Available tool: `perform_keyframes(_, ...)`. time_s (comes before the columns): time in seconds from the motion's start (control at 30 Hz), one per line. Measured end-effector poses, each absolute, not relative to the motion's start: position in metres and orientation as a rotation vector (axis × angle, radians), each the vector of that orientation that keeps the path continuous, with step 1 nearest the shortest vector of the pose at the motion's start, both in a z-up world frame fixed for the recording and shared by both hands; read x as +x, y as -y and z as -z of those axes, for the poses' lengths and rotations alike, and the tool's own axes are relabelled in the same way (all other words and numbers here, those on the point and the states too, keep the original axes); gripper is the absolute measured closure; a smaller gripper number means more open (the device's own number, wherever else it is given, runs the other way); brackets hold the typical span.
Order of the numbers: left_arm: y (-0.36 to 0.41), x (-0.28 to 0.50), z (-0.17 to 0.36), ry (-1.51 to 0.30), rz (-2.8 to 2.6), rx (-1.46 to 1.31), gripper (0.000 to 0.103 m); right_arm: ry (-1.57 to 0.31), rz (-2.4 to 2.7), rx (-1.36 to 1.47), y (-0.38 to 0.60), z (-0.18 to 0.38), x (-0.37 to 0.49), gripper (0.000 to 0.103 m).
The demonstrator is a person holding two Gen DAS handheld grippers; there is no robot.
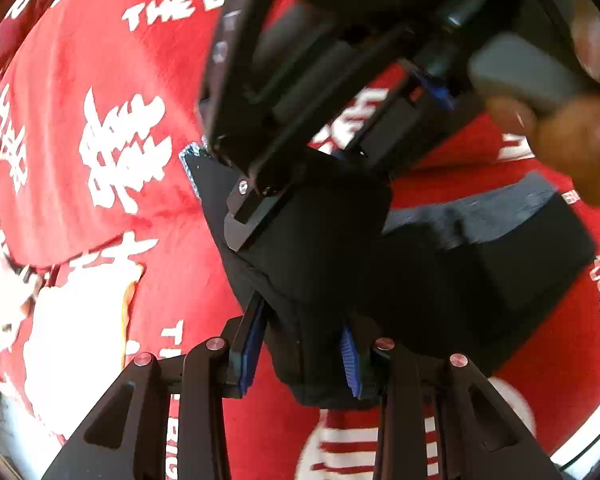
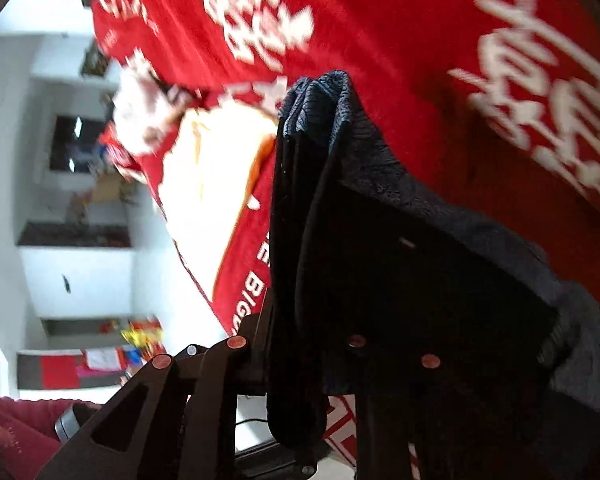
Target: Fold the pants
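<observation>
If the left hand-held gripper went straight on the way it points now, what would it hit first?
Probably the right hand-held gripper, which crosses just ahead above the dark pants clamped in the left hand-held gripper; depth is unclear.

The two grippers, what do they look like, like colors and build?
Both are black, angular linkage frames with round reddish pivot caps. The left gripper has blue ribbed pads inside its fingers. The right gripper, seen from the left wrist camera, is the same black build with blue pads and a small silver screw.

Dark ribbed matt cloth pants [image 2: 380, 208], soft red printed tablecloth [image 1: 80, 60], ridged blue rubbery pads [image 1: 348, 360]
</observation>
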State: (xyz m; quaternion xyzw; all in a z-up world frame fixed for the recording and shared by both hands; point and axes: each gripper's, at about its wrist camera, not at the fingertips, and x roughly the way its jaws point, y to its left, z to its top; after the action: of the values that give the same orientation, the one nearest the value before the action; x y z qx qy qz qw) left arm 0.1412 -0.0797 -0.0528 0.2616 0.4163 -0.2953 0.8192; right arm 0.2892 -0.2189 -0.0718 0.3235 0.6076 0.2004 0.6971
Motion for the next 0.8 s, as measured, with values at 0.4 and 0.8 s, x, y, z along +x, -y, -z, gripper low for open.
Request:
perform_keyframes(0.4,0.200,0.045,0.019,-0.784,0.859,0.674,0.068,-1.082,-0.276,0.948,0.373,0.046,0.141,0.084)
perform_keyframes(0.8,0.299,-0.039,0.075,-0.849,0.990,0.834,0.068,-1.057,-0.093,1.109,0.468,0.109,0.032,0.083)
